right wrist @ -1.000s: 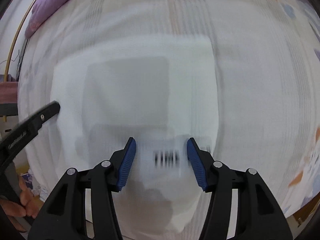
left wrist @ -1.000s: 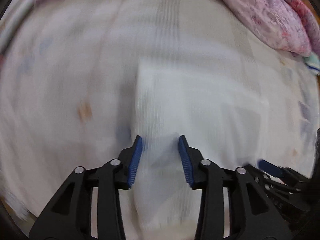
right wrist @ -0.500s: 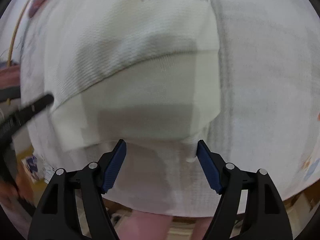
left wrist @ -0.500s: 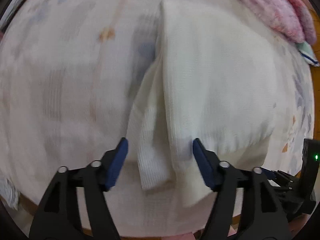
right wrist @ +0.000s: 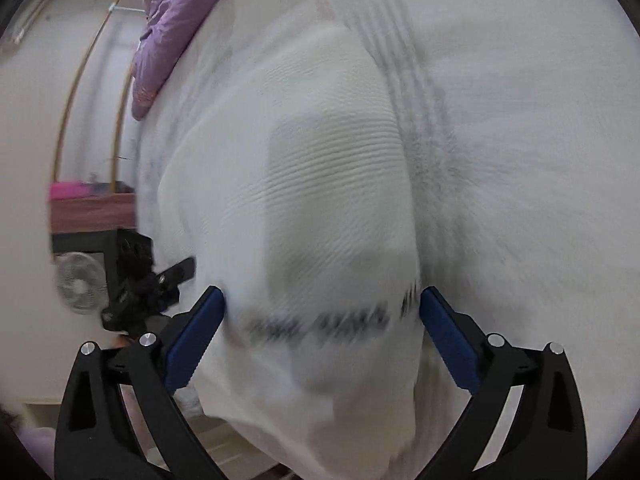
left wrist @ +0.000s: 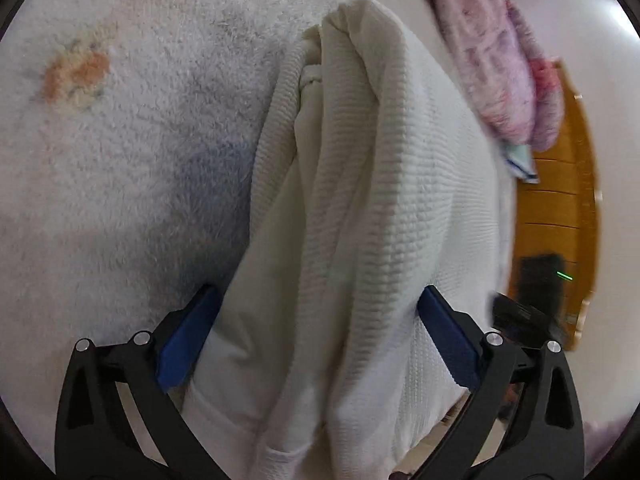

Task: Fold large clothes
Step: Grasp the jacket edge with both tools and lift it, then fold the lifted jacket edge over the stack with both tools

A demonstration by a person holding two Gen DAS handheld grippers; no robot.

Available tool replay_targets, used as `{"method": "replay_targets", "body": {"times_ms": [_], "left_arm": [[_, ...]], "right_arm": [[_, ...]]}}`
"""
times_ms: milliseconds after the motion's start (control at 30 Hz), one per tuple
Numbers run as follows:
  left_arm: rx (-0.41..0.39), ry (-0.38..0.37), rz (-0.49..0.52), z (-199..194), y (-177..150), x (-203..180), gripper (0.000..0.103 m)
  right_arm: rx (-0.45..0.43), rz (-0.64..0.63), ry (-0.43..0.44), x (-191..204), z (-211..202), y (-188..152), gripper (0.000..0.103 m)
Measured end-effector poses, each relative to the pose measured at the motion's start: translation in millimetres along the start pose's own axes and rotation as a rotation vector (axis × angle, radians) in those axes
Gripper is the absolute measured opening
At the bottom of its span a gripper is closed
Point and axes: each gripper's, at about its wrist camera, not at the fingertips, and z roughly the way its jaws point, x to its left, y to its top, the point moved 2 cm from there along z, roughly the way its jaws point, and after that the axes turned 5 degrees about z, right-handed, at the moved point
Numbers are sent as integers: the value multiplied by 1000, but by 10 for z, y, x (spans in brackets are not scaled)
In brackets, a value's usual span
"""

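A folded cream ribbed garment lies on a fluffy white bed cover. In the left wrist view its layered edge fills the gap between the wide-open fingers of my left gripper. In the right wrist view the same garment, with blurred black lettering, sits between the wide-open fingers of my right gripper. The fabric reaches past both grippers toward the cameras. Neither gripper is closed on it. The left gripper shows at the left of the right wrist view.
A pink patterned quilt lies at the far right of the bed, a purple quilt at the far left. A wooden door stands to the right. A small fan and a dark table stand beside the bed.
Both grippers opened wider and moved forward, so the garment's near edge now lies between the fingers. The lettering has slid from the top of the right wrist view down to the fingertips.
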Motion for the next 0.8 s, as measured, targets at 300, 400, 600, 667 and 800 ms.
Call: {"method": "replay_targets", "body": {"times_ms": [300,400,600,667,800], "left_arm": [[256,-288,-26,364,-141,3,98],[201,-231,-33,500,-58,-132,98],[61,-117,-47,373,-47,-436,58],[26,-87,-14,297,-65,-588,56],[19,-51,-22,155,-147,-954,54]], "right_arm": [[122,-83,245,-96,168,-159,97],[48,-9,286,-186,202,-108,97],[-13,68,93,-7,-6,-153,61],[-27,49,87,111,-167,-227,56],[-45,18,16,419,-293,-260,54]]}}
